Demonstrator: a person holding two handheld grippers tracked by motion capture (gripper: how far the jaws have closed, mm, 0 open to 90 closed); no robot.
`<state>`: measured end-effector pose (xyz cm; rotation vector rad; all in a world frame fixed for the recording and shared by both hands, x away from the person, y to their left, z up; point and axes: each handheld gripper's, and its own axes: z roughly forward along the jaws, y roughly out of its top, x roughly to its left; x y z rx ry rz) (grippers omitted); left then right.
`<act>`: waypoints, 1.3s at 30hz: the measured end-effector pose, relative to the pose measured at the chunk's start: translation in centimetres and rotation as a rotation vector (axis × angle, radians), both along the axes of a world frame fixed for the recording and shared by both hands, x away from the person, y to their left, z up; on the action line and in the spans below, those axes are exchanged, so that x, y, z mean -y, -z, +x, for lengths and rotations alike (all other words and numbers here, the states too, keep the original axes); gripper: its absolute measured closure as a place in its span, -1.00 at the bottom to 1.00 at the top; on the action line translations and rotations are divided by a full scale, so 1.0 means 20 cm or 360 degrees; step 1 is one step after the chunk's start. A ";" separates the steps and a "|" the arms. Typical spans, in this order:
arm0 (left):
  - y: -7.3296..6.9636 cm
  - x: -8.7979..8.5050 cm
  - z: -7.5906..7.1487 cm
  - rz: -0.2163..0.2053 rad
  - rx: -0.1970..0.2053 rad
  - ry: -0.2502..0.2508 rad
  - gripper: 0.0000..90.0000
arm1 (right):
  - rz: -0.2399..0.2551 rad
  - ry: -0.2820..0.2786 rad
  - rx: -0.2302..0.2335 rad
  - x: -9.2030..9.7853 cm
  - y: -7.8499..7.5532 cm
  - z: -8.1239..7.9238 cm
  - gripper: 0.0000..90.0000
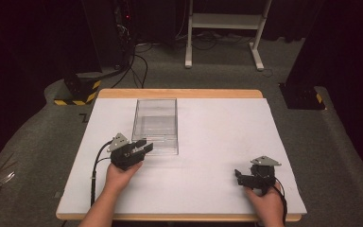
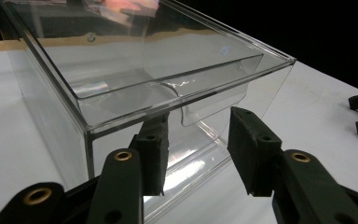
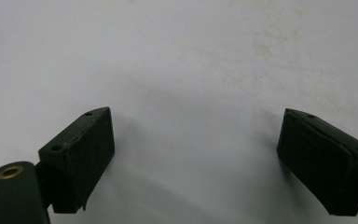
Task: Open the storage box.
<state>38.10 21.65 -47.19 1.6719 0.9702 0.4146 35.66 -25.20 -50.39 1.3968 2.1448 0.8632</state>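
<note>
A clear plastic box [image 1: 155, 124] stands on the white worktop [image 1: 217, 142], left of centre and reaching toward the far edge. The left claw [image 1: 144, 147] sits at the box's near left corner, its jaws apart. In the left gripper view [image 2: 196, 140] those jaws flank a moulded lip [image 2: 214, 105] that hangs from the box's front wall, without closing on it. The right claw [image 1: 237, 176] rests low over bare worktop near the right front corner, well apart from the box, its jaws spread wide in the right gripper view [image 3: 193, 158].
</note>
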 end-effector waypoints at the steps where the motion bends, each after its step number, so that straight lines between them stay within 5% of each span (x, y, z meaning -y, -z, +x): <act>1: 0.00 0.00 0.00 -0.0007 0.0002 -0.0004 0.32 | 0.0000 0.0000 0.0000 0.00 0.00 0.00 -0.76; 7: 0.03 0.00 0.03 -0.0034 -0.0020 0.0029 0.33 | 0.0000 0.0002 0.0000 0.00 0.00 0.00 -0.75; 21: 0.04 0.02 0.03 -0.0064 0.0076 0.0015 0.52 | 0.0000 0.0005 0.0001 0.00 0.00 0.00 -0.75; 39: 0.07 -0.05 0.03 -0.0135 0.0094 0.0091 0.80 | -0.0001 0.0002 0.0002 0.00 0.00 0.00 -0.75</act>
